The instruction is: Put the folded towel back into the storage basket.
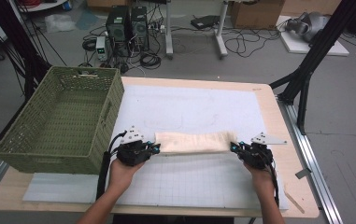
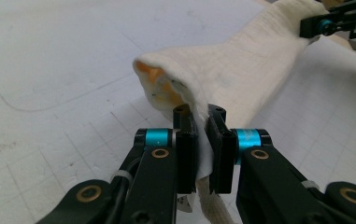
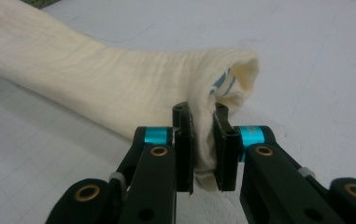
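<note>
A folded cream cloth [image 1: 192,142] lies across the white surface [image 1: 199,105]. The left gripper [image 1: 153,148] clamps its nine o'clock end, the right gripper [image 1: 235,148] its three o'clock end, fingers closed on fabric.

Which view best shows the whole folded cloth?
The high view: the cream cloth lies full length between both hand-held grippers. The left gripper view shows its near end pinched, the right gripper view its other end clamped.

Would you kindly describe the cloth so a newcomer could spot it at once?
On the white mat right of the green basket, the cloth is a cream folded strip stretched between the left claw and right claw. Nothing else there is soft fabric.
</note>
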`<state>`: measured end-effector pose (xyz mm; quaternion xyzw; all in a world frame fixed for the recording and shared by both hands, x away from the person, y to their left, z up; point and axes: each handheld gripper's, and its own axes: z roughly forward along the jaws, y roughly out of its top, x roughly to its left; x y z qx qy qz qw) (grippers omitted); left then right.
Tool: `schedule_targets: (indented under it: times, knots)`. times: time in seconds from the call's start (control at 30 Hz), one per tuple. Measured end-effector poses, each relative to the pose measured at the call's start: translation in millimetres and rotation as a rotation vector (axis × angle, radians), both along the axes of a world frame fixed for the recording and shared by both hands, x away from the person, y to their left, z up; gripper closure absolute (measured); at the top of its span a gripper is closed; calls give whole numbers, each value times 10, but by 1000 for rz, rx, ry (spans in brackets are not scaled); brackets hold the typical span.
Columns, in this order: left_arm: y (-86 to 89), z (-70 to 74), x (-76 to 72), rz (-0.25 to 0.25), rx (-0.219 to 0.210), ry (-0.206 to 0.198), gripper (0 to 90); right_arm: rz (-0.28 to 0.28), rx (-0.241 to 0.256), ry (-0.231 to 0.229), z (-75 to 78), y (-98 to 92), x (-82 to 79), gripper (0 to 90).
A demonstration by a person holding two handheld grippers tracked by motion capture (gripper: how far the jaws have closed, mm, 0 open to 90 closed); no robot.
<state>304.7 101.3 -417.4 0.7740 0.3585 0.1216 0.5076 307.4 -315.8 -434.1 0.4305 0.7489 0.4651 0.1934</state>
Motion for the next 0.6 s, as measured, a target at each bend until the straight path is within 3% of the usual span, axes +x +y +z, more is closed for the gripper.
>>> schedule_targets:
  times: [0.37, 0.6]
  knots:
    - [147, 137, -139, -34, -65, -82, 829, 54, -12, -102, 106, 33, -31, 809]
    - [302, 244, -201, -40, -112, -131, 828, 81, 14, -151, 255, 115, -52, 809]
